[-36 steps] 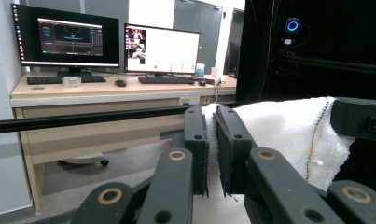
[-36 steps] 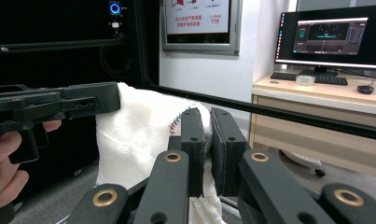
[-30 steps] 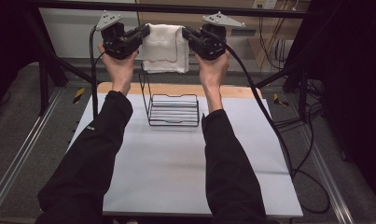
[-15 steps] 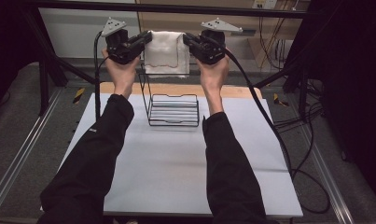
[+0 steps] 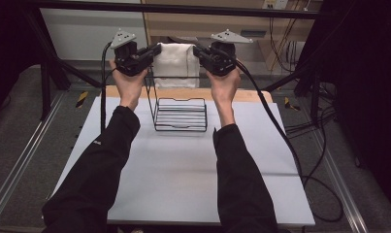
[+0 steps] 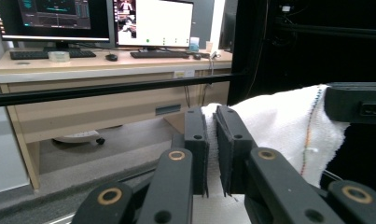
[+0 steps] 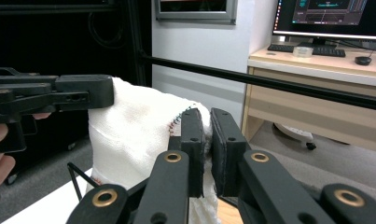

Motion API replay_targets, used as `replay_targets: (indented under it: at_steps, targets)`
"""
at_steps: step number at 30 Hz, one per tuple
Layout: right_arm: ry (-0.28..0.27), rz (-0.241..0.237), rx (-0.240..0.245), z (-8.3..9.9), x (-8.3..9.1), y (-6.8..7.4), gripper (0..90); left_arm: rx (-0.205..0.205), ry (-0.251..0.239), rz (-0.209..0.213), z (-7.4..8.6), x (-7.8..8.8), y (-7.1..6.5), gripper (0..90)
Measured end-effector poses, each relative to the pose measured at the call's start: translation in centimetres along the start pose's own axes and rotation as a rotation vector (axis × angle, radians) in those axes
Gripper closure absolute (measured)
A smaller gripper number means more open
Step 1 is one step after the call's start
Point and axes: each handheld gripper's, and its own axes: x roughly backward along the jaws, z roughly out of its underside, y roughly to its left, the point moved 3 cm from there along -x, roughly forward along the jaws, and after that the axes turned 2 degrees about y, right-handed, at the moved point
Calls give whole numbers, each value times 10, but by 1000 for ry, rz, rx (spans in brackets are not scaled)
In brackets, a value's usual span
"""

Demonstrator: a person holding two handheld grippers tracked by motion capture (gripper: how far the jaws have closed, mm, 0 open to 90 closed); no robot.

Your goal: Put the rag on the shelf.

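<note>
High view puts the white towel (image 5: 176, 65) up in the air, stretched between the two tools above the back edge of the black wire rack (image 5: 179, 112), which stands on the white counter (image 5: 183, 174). Left tool (image 5: 154, 51) pinches the towel's left top corner; in the left gripper view its jaws are clamped on the cloth with a stitched hem beside them. Right tool (image 5: 197, 51) is likewise clamped on the other corner. I judge the step in hand to be carrying the spread towel toward the rack; the next move calls for lowering both corners evenly so the cloth drapes over the rack's upright wire.
</note>
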Motion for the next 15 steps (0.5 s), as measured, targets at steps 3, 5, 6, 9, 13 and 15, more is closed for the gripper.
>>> replay_targets:
  at_steps: [3, 5, 6, 9, 13, 15]
  targets:
    - [12, 1, 0, 4, 1, 0, 845, -4, 8, 3, 4, 2, -1, 827]
    - [17, -1, 1, 6, 2, 1, 845, -2, 14, 5, 6, 3, -1, 827]
    - [16, -2, 4, 6, 2, 2, 845, -2, 17, 7, 7, 3, -2, 827]
    - [24, -2, 8, 8, 3, 3, 844, -6, 21, 10, 9, 5, -2, 827]
    - [26, -5, 9, 9, 4, 4, 844, -4, 26, 15, 10, 7, -3, 826]
    - [23, -7, 13, 9, 5, 5, 844, -6, 27, 20, 10, 9, -3, 826]
